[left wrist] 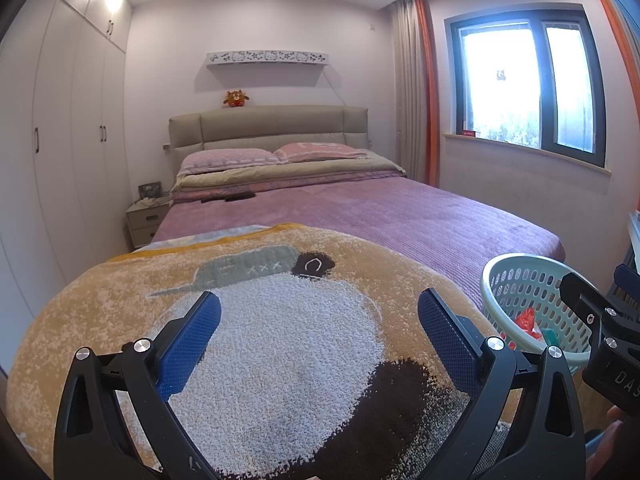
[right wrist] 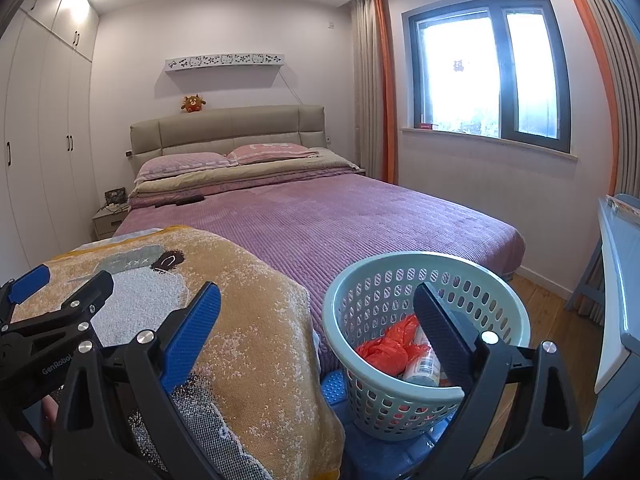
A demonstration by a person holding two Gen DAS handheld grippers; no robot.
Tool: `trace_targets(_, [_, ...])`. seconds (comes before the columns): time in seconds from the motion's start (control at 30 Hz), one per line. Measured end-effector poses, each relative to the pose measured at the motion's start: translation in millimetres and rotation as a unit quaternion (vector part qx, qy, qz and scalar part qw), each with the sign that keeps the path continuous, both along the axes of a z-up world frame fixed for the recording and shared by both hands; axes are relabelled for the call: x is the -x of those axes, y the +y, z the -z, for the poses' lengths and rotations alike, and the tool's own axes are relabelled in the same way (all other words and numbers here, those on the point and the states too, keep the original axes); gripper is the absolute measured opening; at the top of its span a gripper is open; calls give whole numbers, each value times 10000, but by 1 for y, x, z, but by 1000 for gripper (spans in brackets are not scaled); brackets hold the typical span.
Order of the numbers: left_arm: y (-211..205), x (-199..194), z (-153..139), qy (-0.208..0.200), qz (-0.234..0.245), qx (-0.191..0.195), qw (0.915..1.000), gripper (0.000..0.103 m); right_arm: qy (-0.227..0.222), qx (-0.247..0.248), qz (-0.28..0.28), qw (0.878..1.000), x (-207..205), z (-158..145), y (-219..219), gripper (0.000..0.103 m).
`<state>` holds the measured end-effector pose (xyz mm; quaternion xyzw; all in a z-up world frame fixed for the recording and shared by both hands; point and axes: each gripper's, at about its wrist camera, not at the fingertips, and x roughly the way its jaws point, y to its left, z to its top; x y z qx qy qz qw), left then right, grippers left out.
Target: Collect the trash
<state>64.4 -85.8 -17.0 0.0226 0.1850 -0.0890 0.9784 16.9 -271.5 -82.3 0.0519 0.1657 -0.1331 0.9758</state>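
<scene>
A pale green perforated basket [right wrist: 496, 280] [left wrist: 516, 264] stands on a blue stool at the foot of the bed. Inside lie a crumpled red plastic bag [right wrist: 386, 350] [left wrist: 526, 318] and a plastic bottle [right wrist: 424, 362]. My left gripper [left wrist: 320, 312] hovers open over a tan cartoon blanket [left wrist: 280, 344], with nothing between its blue pads. My right gripper [right wrist: 316, 304] is open too, its right finger over the basket's mouth and its left finger over the blanket [right wrist: 248, 320]. In the right wrist view the left gripper [right wrist: 60, 284] shows at the left edge.
A bed with a purple cover [right wrist: 340, 216] fills the middle, pillows [left wrist: 228, 158] at its head. White wardrobes [left wrist: 60, 140] line the left wall, with a nightstand [left wrist: 146, 220] beside the bed. A window [right wrist: 488, 72] and a white desk [right wrist: 620, 280] are on the right, above wooden floor [right wrist: 548, 304].
</scene>
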Motion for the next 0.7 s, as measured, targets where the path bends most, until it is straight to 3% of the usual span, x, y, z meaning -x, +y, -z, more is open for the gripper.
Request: trace_targets(0.7, [-2,-2,0,70,19,-2,10000,96,-4,-24,18,10000,1,-1,0,93])
